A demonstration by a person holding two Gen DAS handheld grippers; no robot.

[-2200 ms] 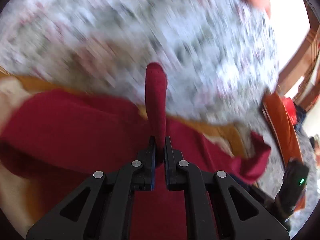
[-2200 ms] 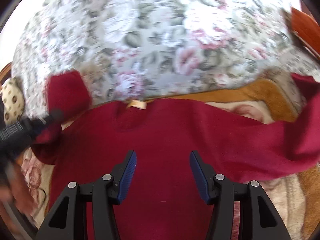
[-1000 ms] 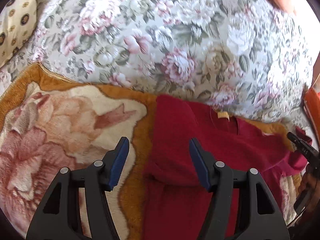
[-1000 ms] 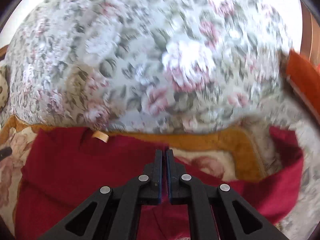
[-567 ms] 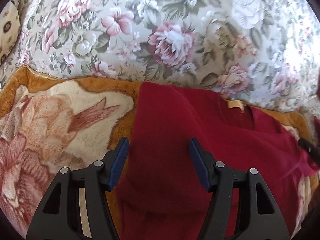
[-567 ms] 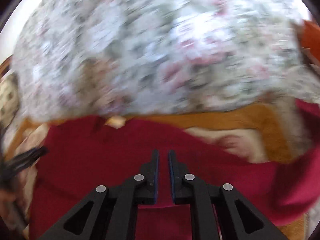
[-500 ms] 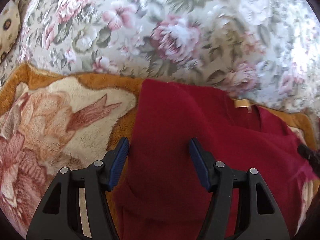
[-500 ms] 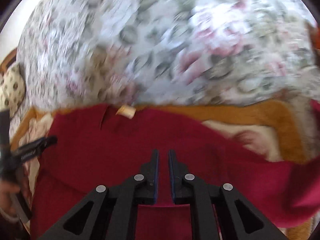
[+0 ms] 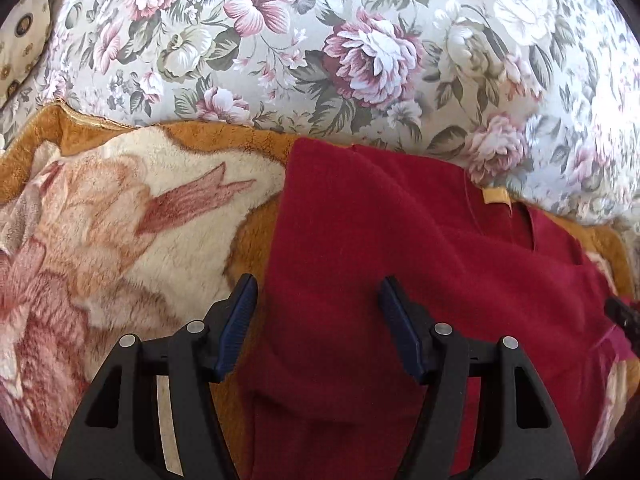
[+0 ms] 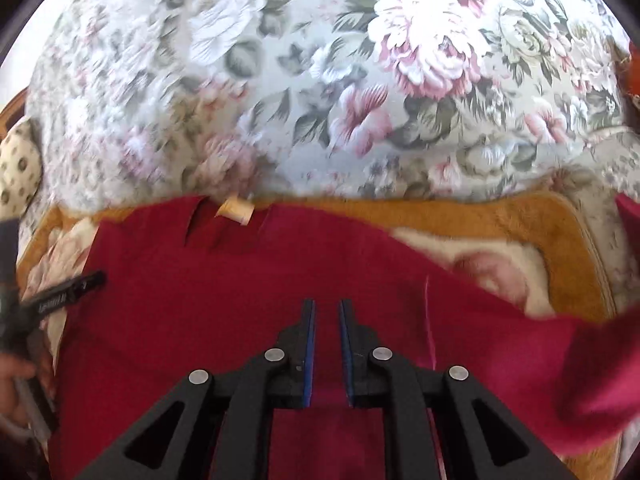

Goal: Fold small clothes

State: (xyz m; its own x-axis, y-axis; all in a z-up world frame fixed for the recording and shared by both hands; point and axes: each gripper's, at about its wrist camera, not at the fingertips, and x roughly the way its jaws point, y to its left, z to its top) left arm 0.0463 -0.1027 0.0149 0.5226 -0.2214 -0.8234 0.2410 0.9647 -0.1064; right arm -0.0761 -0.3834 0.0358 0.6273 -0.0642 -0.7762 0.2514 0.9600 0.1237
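Observation:
A dark red sweater [image 9: 360, 240] lies flat on a fleece blanket [image 9: 120, 220], its tan neck label [image 9: 496, 195] toward the sofa back. Its left sleeve is folded in over the body. My left gripper [image 9: 316, 304] is open and empty, hovering over the sweater's left edge. In the right wrist view the sweater [image 10: 240, 300] fills the lower half, its right sleeve [image 10: 592, 360] stretched out to the right. My right gripper [image 10: 327, 320] hovers over the body with its jaws a narrow gap apart, nothing between them. The left gripper's finger [image 10: 68, 292] shows at the left.
A floral sofa back cushion [image 9: 320, 40] rises right behind the sweater. The orange-bordered blanket [image 10: 500, 216] with a rose pattern covers the seat. A spotted cream pillow [image 10: 16, 172] sits at the far left. The right gripper's tip [image 9: 624, 316] shows at the right edge.
My left gripper let go of the left sleeve, which now lies folded over the body, and opened. My right gripper went from shut to slightly parted and shifted left over the sweater.

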